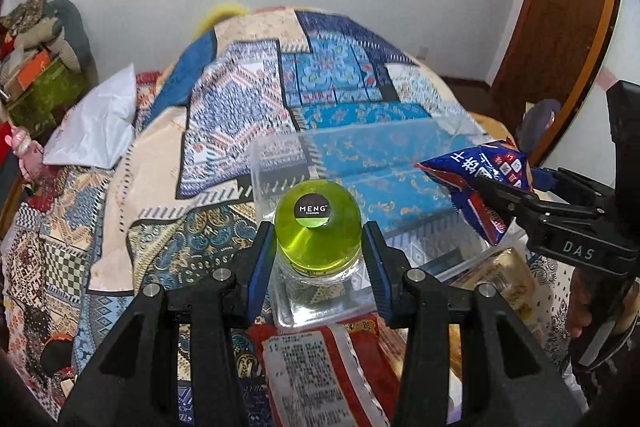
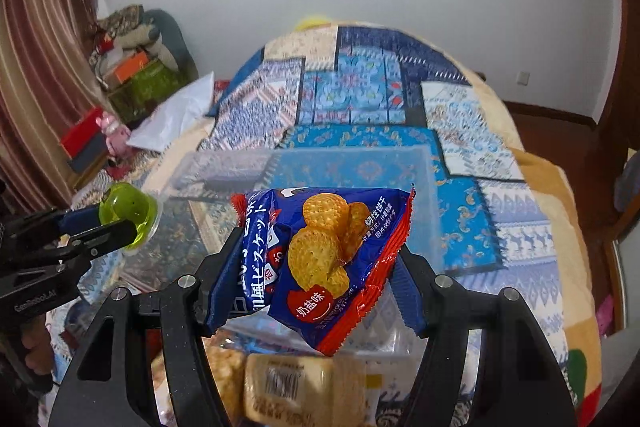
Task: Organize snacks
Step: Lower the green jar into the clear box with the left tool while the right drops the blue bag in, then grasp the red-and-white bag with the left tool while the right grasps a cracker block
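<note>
My left gripper point(image 1: 318, 247) is shut on a green jelly cup point(image 1: 318, 227) with a black MENG label, held above the bed just before a clear plastic box point(image 1: 276, 155). The cup also shows in the right wrist view point(image 2: 128, 211), clamped in the left gripper point(image 2: 120, 223). My right gripper point(image 2: 320, 267) is shut on a blue and red biscuit packet point(image 2: 316, 259), held over the clear box point(image 2: 424, 163). In the left wrist view the packet point(image 1: 484, 183) hangs from the right gripper point(image 1: 504, 203) at the right.
The patterned quilt point(image 1: 240, 99) covers the bed. A red snack packet point(image 1: 304, 375) and pale wrapped cakes point(image 2: 288, 391) lie below the grippers. A white bag point(image 1: 96, 123) lies at the left. Boxes and clutter point(image 2: 132, 79) stand by the wall. A wooden door point(image 1: 560, 19) is at the right.
</note>
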A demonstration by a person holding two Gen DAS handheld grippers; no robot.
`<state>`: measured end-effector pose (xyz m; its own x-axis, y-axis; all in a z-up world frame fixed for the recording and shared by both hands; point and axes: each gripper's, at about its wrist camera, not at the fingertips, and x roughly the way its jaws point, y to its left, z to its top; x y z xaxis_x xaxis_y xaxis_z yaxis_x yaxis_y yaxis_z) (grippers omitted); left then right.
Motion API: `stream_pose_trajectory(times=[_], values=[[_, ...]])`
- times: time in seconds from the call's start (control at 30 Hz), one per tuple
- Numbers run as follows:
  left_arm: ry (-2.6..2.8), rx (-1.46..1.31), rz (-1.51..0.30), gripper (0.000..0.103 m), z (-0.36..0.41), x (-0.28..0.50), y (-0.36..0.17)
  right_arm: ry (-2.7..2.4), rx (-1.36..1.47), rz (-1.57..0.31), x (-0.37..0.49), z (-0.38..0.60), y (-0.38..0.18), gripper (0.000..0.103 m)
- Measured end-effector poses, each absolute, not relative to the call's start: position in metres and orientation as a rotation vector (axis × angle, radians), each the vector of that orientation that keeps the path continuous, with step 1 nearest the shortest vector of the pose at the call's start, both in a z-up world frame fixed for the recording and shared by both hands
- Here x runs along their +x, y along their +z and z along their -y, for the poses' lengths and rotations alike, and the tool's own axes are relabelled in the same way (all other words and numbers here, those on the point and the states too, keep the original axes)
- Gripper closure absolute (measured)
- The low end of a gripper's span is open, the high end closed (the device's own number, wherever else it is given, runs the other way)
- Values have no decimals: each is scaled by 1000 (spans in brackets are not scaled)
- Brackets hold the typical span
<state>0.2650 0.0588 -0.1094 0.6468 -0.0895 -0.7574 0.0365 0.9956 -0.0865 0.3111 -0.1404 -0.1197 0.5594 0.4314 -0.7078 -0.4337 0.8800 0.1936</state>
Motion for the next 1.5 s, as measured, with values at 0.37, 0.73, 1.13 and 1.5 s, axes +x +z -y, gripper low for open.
stream_pose_trajectory(times=[0.37, 0.73, 1.13, 1.5], values=[[-56, -25, -934, 59, -49, 283, -132, 520, -83, -930, 323, 130, -145, 38], [-33, -84, -901, 55, -64, 273, -113, 514, -79, -922, 316, 137, -134, 33], [1, -29, -845, 15, -63, 219, -94, 509, -84, -798, 273, 165, -93, 28], [2, -20, -942, 13, -46, 191, -134, 493, -77, -873, 245, 182, -128, 27]])
